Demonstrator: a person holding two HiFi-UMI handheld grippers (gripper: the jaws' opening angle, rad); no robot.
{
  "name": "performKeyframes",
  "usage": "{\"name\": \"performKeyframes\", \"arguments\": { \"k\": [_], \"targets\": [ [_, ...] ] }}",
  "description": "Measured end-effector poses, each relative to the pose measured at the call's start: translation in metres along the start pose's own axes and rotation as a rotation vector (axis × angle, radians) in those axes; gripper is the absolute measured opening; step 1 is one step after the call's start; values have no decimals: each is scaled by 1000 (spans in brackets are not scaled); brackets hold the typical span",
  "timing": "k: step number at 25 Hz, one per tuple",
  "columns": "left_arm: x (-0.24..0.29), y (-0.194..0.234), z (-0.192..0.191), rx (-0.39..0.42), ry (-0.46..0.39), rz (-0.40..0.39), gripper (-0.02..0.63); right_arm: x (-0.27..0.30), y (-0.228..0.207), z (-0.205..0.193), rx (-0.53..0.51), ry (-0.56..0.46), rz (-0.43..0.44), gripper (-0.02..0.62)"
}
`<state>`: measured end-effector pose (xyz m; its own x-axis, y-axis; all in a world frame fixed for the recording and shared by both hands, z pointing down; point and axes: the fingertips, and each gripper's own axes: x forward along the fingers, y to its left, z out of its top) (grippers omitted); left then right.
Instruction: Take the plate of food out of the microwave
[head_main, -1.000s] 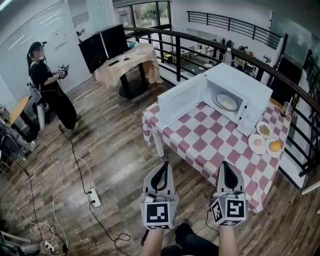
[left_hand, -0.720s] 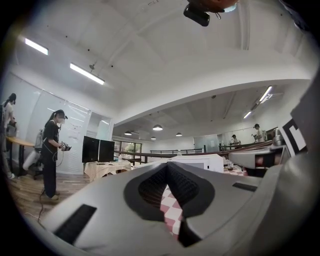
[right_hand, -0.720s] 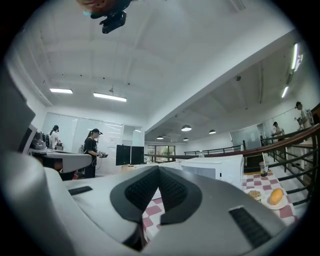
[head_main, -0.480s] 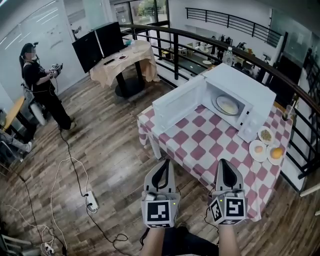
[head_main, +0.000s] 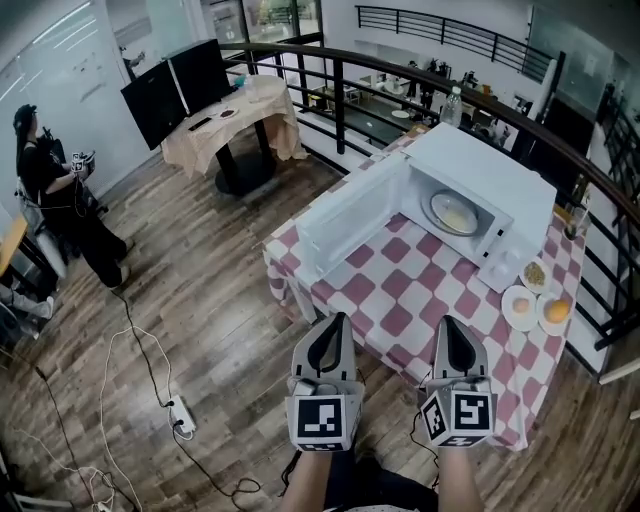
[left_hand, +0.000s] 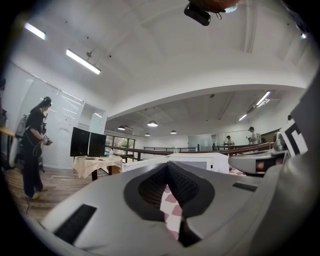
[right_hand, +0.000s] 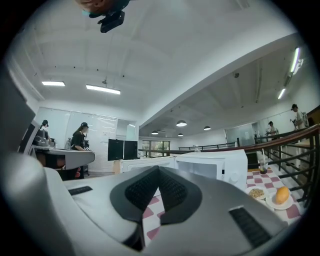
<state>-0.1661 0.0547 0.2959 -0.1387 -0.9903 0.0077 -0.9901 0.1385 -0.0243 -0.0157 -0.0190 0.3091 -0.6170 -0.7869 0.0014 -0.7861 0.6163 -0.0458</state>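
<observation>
Well apart from right tool (head_main: 453, 328), plate (head_main: 453, 213) inside open microwave (head_main: 497, 178)

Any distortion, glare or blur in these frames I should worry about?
Head view: fisheye, floorboards bow toward the edges; microwave sharp, evenly lit, no glare. Left gripper view: round black vignette, strip light blown out, shut left claw soft up close. Right gripper view: same vignette, right claw soft, microwave beyond sharp.

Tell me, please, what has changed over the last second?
The head view has edged toward the table; the standing person has slid leftward in it. Nothing grasped: left gripper and right gripper stay shut, empty; plate remains inside the open microwave.
</observation>
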Motion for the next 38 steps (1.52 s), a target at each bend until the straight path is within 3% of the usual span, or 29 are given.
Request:
{"name": "performKeyframes", "arguments": {
  "k": [7, 19, 38],
  "targets": [
    [56, 18, -7, -7, 41, -77, 20, 51, -2, -5, -12, 31, -51, 12],
    [144, 40, 3, -3, -1, -203, 20, 114, -24, -8, -3, 51, -189, 11],
    [224, 27, -24, -28, 60, -416, 20, 148, -59, -33, 39, 106, -399, 11]
  ]
}}
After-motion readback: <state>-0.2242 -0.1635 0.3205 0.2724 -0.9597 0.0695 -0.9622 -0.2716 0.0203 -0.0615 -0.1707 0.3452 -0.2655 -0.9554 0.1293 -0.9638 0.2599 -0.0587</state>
